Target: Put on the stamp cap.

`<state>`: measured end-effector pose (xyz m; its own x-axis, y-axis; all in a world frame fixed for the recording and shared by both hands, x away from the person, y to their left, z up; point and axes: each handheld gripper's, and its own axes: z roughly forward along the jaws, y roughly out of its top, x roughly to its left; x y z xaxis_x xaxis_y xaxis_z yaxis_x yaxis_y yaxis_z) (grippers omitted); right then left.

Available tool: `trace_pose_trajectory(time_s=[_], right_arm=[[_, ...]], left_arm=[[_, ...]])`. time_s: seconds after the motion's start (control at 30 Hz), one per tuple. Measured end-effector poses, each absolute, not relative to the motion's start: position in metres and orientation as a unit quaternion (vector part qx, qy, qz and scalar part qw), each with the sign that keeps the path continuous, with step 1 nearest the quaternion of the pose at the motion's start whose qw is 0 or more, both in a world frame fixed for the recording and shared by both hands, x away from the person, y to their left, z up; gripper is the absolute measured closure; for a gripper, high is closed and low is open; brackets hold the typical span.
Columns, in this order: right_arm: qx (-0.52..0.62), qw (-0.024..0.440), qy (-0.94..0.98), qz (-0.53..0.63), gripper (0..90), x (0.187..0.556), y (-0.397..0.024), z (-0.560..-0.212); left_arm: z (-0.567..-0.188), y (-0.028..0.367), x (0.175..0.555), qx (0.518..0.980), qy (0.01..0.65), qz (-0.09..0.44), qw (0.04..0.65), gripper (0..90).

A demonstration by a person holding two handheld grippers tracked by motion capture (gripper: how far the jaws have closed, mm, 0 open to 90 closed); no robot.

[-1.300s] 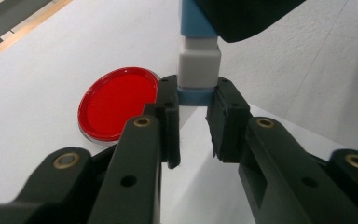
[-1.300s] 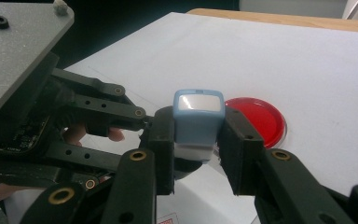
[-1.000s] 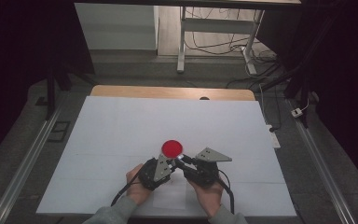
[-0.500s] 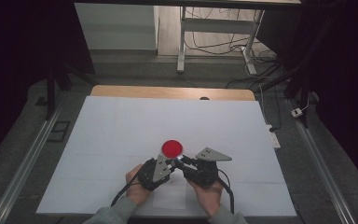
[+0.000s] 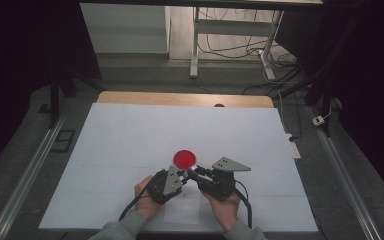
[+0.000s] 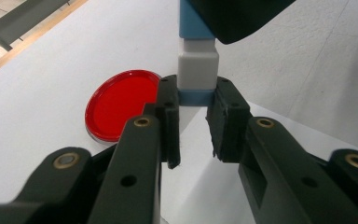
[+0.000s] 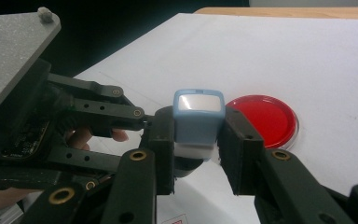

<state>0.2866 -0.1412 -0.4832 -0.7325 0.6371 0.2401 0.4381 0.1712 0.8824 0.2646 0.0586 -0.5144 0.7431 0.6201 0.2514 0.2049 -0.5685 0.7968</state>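
Observation:
A small block point(image 7: 199, 116) with a blue cap, a white middle and a blue end is held just above the white table between both grippers. My right gripper point(image 7: 198, 135) is shut on its blue cap. My left gripper point(image 6: 196, 100) is shut on the opposite blue end, below the white middle point(image 6: 197, 65). In the high view the left gripper point(image 5: 183, 175) and right gripper point(image 5: 194, 172) meet tip to tip near the table's front centre. A flat round red dish point(image 5: 185, 159) lies on the table just beyond them, also seen as the red dish point(image 6: 119, 102) and the red dish point(image 7: 263, 119).
The white table sheet point(image 5: 130, 140) stretches wide on both sides, with a wooden edge point(image 5: 180, 99) at the far side. A small paper label point(image 5: 182, 211) lies near the front edge. Cables and a desk frame point(image 5: 195, 45) stand on the floor beyond.

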Motion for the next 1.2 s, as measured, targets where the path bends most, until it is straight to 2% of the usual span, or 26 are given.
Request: trace_pose_trajectory(time_s=[0.53,0.9,1.2], right_arm=[[0.347,0.092,0.761,0.540,66.8,0.286,-0.140,-0.484],[0.346,0.095,0.758,0.545,66.8,0.287,-0.142,-0.483],[0.345,0.098,0.757,0.546,66.8,0.289,-0.147,-0.482]], left_arm=[[-0.514,0.060,0.267,0.842,0.249,0.250,0.407,69.9],[-0.513,0.065,0.270,0.840,0.261,0.228,0.418,56.5],[-0.508,0.076,0.269,0.837,0.274,0.200,0.429,38.7]])
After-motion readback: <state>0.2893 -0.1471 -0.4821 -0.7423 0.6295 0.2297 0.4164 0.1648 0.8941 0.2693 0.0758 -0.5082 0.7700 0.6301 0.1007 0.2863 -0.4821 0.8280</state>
